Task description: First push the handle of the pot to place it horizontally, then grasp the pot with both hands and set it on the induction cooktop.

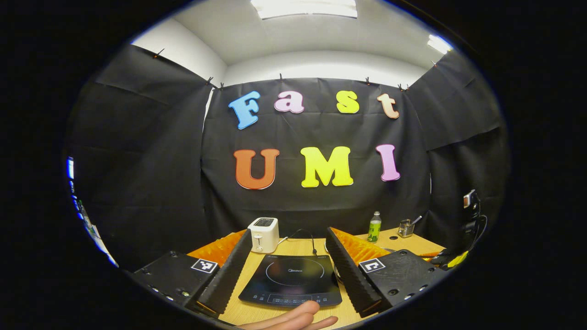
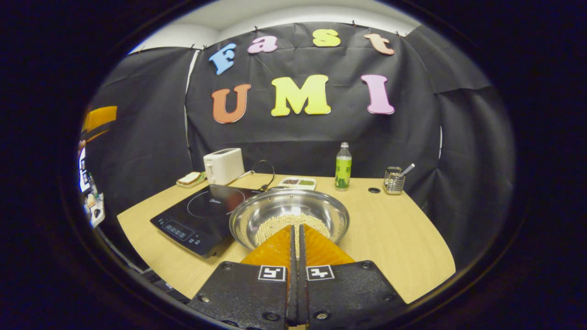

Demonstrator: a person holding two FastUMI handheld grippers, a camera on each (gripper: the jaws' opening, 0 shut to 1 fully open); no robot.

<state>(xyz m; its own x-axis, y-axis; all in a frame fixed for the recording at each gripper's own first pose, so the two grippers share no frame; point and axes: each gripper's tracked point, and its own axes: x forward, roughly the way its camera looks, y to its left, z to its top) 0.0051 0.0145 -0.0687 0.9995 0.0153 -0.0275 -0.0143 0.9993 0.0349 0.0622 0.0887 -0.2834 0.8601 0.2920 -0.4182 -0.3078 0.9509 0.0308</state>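
The pot (image 2: 289,219) sat on the table (image 2: 394,238) just right of the cooktop (image 2: 202,215), its handle hidden. The right gripper (image 2: 296,233), fingers together, pointed at its near rim. The left gripper (image 1: 289,243) stood open over the cooktop.

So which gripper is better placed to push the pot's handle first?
Probably the right gripper: its fingers are shut and point straight at the pot, whose rim lies just ahead of them. The left gripper is open and faces the induction cooktop. The handle itself can't be made out.
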